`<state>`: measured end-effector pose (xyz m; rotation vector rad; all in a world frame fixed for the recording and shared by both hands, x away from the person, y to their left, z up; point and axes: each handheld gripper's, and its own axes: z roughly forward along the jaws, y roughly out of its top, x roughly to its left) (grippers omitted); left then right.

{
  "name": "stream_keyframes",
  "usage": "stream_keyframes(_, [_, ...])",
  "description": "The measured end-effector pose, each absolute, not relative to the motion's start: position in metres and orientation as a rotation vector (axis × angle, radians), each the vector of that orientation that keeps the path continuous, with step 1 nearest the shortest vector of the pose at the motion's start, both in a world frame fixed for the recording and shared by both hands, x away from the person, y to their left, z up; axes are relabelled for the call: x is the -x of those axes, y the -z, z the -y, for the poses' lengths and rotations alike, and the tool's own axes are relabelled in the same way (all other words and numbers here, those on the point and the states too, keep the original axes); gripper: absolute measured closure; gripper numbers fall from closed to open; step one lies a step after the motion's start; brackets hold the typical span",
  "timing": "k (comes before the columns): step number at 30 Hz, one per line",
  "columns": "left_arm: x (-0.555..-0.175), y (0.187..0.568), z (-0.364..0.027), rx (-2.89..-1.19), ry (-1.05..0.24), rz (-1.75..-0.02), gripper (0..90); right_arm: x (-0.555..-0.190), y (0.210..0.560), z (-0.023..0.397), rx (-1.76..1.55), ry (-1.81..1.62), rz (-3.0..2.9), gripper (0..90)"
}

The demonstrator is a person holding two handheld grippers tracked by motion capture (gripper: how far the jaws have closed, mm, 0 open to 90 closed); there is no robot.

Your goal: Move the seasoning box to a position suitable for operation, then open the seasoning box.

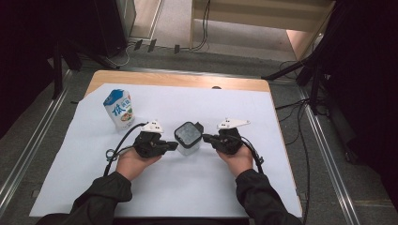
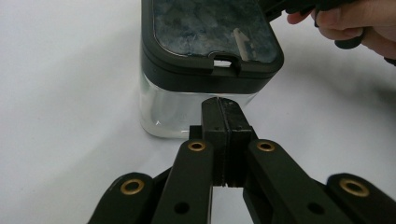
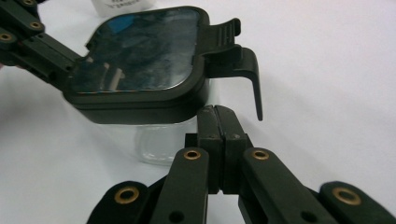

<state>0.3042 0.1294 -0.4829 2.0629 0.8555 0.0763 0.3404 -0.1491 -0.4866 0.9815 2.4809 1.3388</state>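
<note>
Clear square container (image 1: 188,139) with a dark lid (image 1: 187,132), upright on the white sheet (image 1: 197,187) near the middle of the desk (image 1: 178,78), a little toward the near edge. Left gripper (image 1: 172,146) just left of it, jaws pressed together with nothing between them, tips right at the container's left wall; in the left gripper view, closed tips (image 2: 223,106) close against the clear wall (image 2: 168,112) below the lid's rim (image 2: 205,77), contact not certain. Right gripper (image 1: 206,137) just right of it, jaws likewise together and empty, tips at the lid's right side; in the right gripper view, closed tips (image 3: 216,114) just under the lid's rim (image 3: 140,105), beside a raised latch tab (image 3: 243,65) on the lid's edge. Lid seated on the container, one latch flipped up. Both hands (image 1: 136,161) low over the sheet, sleeves entering from the near edge. White and blue milk carton (image 1: 119,109) upright toward the far left corner of the desk, well apart from the container and both grippers.
</note>
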Motion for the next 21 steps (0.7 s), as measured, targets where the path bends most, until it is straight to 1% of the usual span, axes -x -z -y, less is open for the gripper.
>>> stream_keyframes(7, [-0.3073,0.4852,-0.1291,-2.037,-0.07,-0.867,90.0,-0.3458,0.4916,0.1452,-1.011,-1.327,-2.485,90.0])
stream_keyframes(21, [-0.3117,0.4858,-0.132,-2.04,-0.068,-0.881,90.0,-0.3463,0.4934,0.1423,-1.052,-1.32,-2.477,90.0])
